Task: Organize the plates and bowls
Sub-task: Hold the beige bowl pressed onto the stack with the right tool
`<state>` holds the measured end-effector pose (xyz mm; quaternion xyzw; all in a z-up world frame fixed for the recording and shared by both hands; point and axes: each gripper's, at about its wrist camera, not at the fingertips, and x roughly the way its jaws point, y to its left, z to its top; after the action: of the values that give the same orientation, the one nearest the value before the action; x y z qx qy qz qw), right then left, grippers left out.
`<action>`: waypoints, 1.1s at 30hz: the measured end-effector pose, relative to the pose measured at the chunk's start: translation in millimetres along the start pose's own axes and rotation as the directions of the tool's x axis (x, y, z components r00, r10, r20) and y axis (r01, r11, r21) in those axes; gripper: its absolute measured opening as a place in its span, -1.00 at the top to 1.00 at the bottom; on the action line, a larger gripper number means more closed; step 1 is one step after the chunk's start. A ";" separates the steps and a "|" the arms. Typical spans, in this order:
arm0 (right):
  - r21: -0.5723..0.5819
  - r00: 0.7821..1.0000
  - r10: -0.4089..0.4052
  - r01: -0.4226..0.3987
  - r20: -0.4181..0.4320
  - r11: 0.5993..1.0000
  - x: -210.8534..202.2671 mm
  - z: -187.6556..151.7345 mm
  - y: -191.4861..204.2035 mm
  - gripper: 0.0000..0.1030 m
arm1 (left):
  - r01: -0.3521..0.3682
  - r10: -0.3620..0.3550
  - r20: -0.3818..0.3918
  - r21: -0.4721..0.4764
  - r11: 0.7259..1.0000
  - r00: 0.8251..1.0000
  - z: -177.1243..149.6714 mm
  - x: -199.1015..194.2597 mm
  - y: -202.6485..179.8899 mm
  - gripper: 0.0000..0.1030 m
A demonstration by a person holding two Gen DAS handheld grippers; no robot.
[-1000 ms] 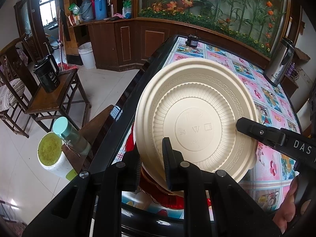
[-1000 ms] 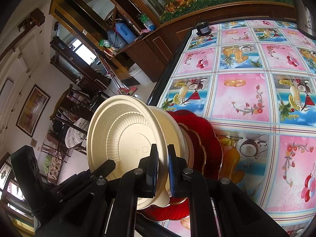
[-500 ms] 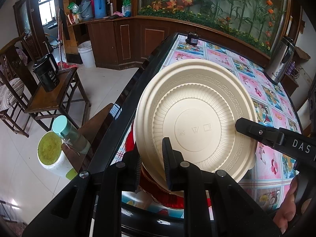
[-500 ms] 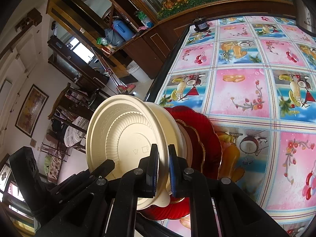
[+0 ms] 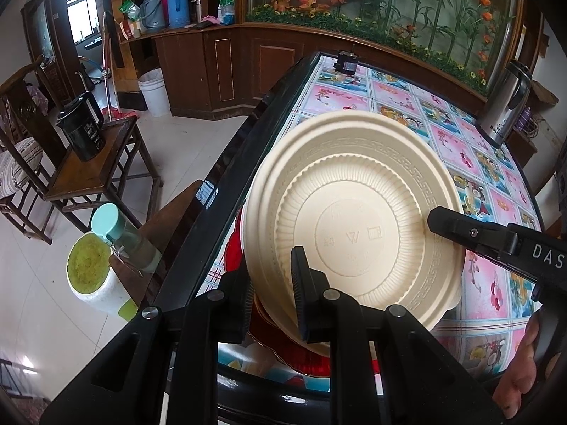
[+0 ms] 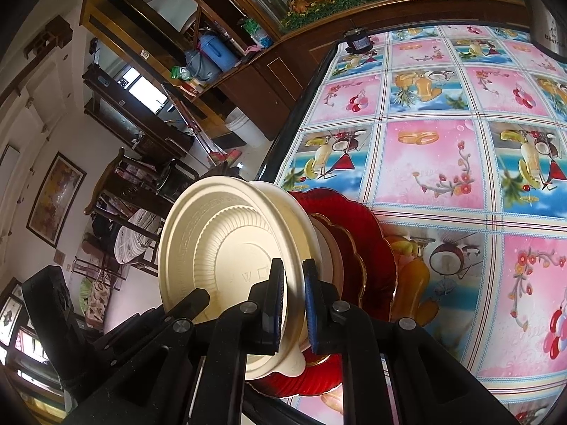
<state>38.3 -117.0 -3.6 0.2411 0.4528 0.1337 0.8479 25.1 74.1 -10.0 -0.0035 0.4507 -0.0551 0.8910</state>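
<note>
We see the cream bowl (image 5: 354, 219) upside down and tilted atop the red plates (image 6: 358, 244) at the near edge of the worktop (image 6: 443, 163); the left gripper (image 5: 271, 297) has its jaws narrow, clamped on the bowl's rim; the right gripper (image 6: 293, 304) pinches the opposite rim, jaws narrow.

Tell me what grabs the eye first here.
The upside-down cream bowl, filling the centre and pinched at its rim by both the left gripper and the right gripper. Under it, red plates sit near the table's edge. Around them spreads the loud pink-and-blue patterned tablecloth.
</note>
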 end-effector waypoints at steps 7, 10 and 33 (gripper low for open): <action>0.004 1.000 0.002 -0.002 -0.003 1.000 0.8 -0.5 -0.5 0.76 | 0.003 -0.003 -0.002 -0.004 1.000 1.000 -0.3 -0.6 1.0 0.66; 0.003 1.000 0.002 -0.002 -0.004 1.000 1.0 -0.9 -0.3 0.76 | 0.004 -0.004 -0.004 -0.005 1.000 1.000 -0.3 -0.5 1.8 0.66; 0.021 1.000 0.000 0.000 -0.013 1.000 6.5 -0.4 -2.9 0.76 | 0.079 -0.080 -0.038 -0.027 0.997 0.996 1.4 2.4 5.2 0.38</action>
<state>41.6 -116.5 -9.9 0.2490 0.4595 0.1306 0.8425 28.2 79.0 -11.4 -0.0315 0.4683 -0.0846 0.8790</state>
